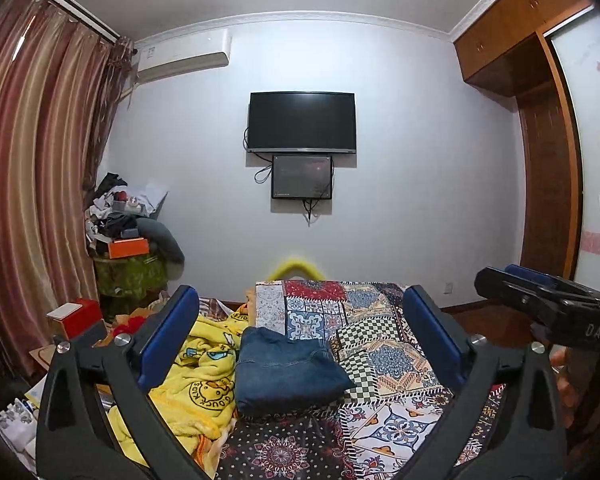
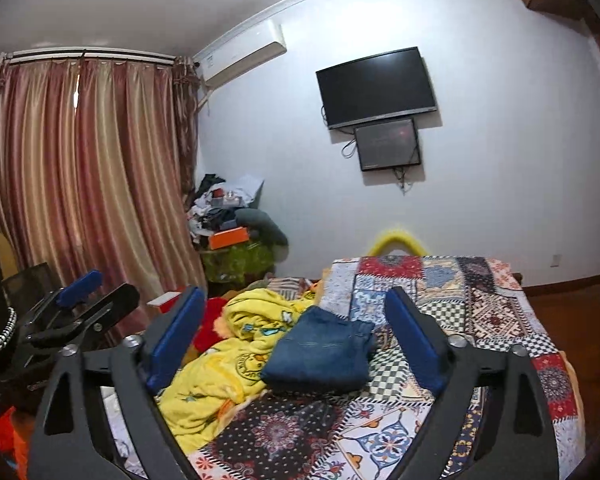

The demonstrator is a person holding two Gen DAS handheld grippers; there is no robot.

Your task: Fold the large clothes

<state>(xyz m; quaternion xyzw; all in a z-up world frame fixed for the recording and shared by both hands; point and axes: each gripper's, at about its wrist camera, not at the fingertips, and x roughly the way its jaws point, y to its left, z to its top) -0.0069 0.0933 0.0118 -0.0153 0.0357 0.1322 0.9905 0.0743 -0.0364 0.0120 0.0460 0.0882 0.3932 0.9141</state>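
Folded blue jeans (image 1: 288, 372) lie on the patchwork bedspread (image 1: 384, 340), also in the right wrist view (image 2: 320, 356). My left gripper (image 1: 300, 320) is open and empty, held above and in front of the jeans, apart from them. My right gripper (image 2: 296, 320) is open and empty, also held above the bed (image 2: 500, 320) short of the jeans. The right gripper shows at the right edge of the left wrist view (image 1: 540, 300); the left gripper shows at the left in the right wrist view (image 2: 84, 300).
A crumpled yellow duck blanket (image 1: 196, 384) lies left of the jeans. A cluttered table with an orange box (image 1: 128, 246) stands in the far left corner by the curtains (image 1: 28, 184). A TV (image 1: 302, 122) hangs on the far wall. A wooden wardrobe (image 1: 548, 184) stands at right.
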